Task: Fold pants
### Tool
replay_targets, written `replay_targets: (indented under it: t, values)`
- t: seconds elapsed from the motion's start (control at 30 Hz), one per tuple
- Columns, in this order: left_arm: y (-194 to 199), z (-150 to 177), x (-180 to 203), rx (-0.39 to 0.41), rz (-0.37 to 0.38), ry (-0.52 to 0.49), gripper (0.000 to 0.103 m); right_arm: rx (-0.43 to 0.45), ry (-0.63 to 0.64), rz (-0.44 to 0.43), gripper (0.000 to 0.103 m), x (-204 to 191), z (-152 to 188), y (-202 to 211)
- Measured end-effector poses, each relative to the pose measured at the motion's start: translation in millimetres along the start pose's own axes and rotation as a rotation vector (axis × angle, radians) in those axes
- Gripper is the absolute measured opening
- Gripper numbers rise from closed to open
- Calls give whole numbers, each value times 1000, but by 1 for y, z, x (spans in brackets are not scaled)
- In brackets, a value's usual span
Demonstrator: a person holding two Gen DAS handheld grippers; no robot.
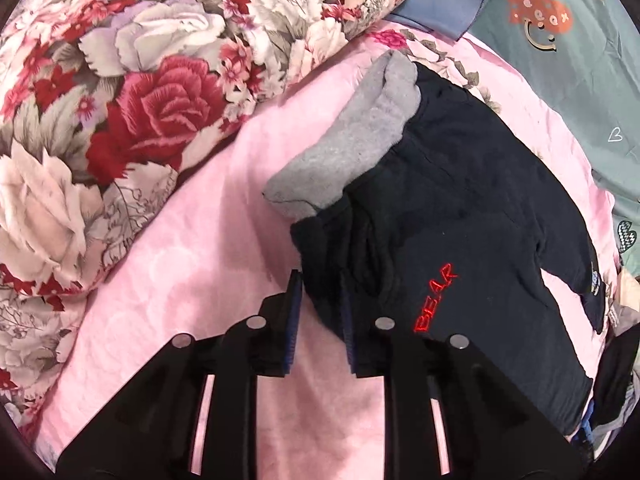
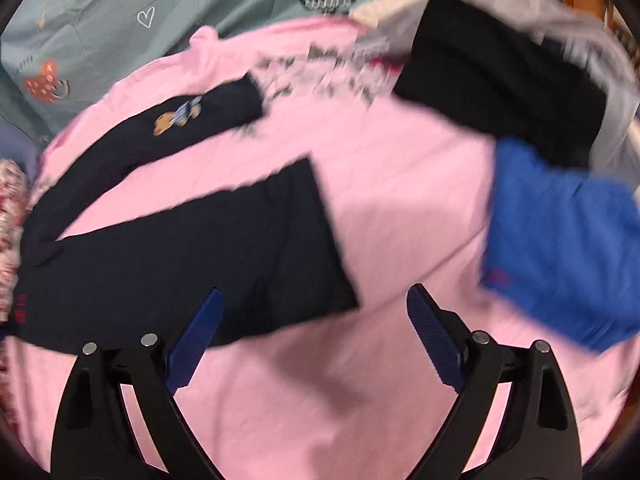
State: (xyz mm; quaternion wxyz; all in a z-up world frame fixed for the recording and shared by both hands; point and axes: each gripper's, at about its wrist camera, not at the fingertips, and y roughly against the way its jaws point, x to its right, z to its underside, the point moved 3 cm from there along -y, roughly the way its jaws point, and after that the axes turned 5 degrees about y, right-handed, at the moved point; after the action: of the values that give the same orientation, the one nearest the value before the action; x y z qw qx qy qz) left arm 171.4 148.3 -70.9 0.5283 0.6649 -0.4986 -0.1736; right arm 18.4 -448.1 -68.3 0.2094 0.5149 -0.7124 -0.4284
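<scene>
Left wrist view shows the dark pants (image 1: 460, 208) at centre frame on the pink sheet (image 1: 192, 264), left gripper (image 1: 320, 300) clamping the waistband edge, right gripper (image 2: 316, 320) spread empty and best advised to take the near leg hem squarely.

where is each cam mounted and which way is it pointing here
Left wrist: sits on the left gripper, looking forward and down at the waist end of the dark pants with grey lining, on the pink sheet; its jaws stand narrowly apart around a fold of fabric, floral quilt beyond.
Right wrist: sits on the right gripper, looking down at the pant legs and a blue garment; jaws wide open, blurred.
Shared: both show the pants, pink sheet and green bedding.
</scene>
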Motion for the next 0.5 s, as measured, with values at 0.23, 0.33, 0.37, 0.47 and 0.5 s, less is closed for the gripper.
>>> replay_targets:
  t: [0.23,0.33,0.37,0.47,0.5]
  values:
    - [-9,5,11,-45,52,-8,55,-69,-72,-107,92,-12,13,-10]
    - [-23,-1,17,-78,64,-11,55,-64,-63,-102,88,-22,2,-22]
    - [-27,-3,17,-85,64,-18,55,-50,-69,-99,84,-23,-4,-26]
    - [-34,-12,25,-67,45,-69,55,-14,-81,-55,61,-20,-19,-36]
    - [-35,-15,27,-62,38,-80,47,-9,-82,-41,42,-19,-22,-37]
